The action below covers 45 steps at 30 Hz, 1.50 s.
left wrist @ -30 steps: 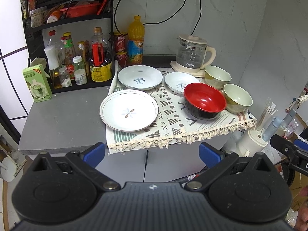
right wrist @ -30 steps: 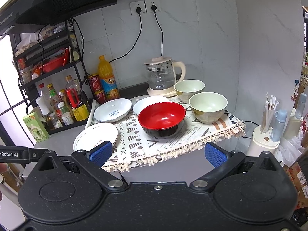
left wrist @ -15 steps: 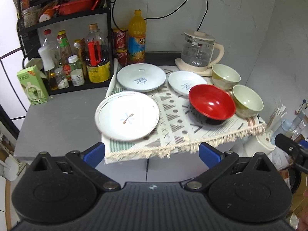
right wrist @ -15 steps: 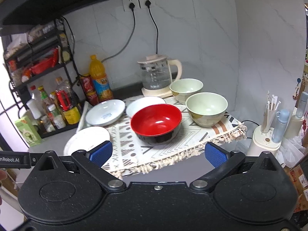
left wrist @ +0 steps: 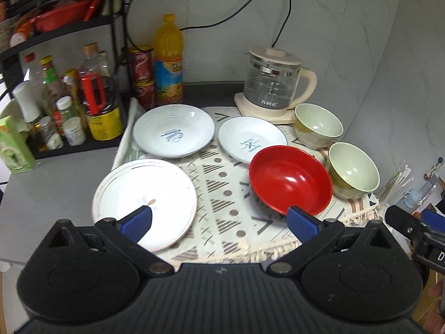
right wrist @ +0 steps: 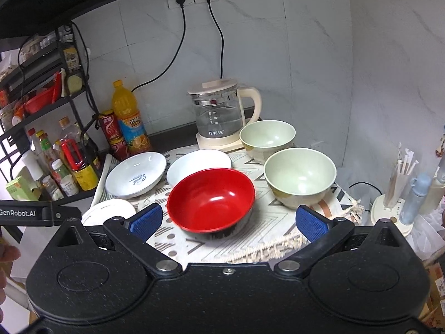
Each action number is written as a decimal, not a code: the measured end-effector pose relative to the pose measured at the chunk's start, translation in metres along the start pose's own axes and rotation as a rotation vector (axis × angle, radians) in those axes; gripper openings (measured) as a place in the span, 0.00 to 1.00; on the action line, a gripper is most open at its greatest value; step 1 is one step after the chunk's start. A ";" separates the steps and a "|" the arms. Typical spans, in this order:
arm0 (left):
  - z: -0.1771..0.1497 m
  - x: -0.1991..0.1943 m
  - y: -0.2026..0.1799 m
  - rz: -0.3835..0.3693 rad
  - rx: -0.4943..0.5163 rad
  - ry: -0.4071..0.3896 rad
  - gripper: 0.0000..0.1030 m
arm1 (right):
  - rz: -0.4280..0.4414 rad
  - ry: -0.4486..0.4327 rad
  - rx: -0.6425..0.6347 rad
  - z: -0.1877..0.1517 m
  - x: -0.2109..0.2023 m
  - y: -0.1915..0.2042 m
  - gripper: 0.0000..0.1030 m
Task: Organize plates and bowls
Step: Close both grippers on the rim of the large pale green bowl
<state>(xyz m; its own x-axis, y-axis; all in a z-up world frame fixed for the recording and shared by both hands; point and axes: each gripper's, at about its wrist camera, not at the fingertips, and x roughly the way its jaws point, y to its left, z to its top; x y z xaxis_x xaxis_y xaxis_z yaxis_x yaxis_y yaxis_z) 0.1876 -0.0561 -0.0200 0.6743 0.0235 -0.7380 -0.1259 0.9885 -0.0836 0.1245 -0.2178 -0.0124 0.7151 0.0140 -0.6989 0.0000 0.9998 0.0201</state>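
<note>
On a patterned cloth (left wrist: 222, 194) lie three white plates: a large flat plate (left wrist: 144, 197) at the front left, a deep plate (left wrist: 173, 130) behind it, and a small plate (left wrist: 250, 139) to its right. A red bowl (left wrist: 290, 183) (right wrist: 211, 199) sits at the front, with two pale green bowls (left wrist: 353, 169) (left wrist: 318, 123) to its right. My left gripper (left wrist: 219, 224) hangs open above the cloth's front edge, empty. My right gripper (right wrist: 226, 222) is open too, just short of the red bowl, and holds nothing.
A glass kettle (left wrist: 274, 83) stands at the back on its base. An orange drink bottle (left wrist: 168, 61), red cans and a black rack of bottles (left wrist: 69, 97) fill the back left. A cup of sticks (right wrist: 400, 183) stands right of the table. The marble wall closes the right side.
Both grippers have moved forward and closer to the table; the dishes now look larger. The left gripper's fingertips now overlap the large plate and red bowl. No dish has moved.
</note>
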 end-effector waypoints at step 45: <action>0.101 0.245 -0.207 -0.285 0.321 0.275 0.59 | -0.239 0.231 0.297 0.038 0.184 -0.152 0.45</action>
<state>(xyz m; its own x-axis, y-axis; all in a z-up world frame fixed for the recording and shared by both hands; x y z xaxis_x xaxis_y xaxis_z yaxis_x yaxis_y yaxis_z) 0.4521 -0.2402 -0.1159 0.4275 -0.2512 -0.8684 0.2942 0.9470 -0.1291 0.2824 -0.3673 -0.1167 0.4955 -0.1802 -0.8497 0.3712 0.9284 0.0196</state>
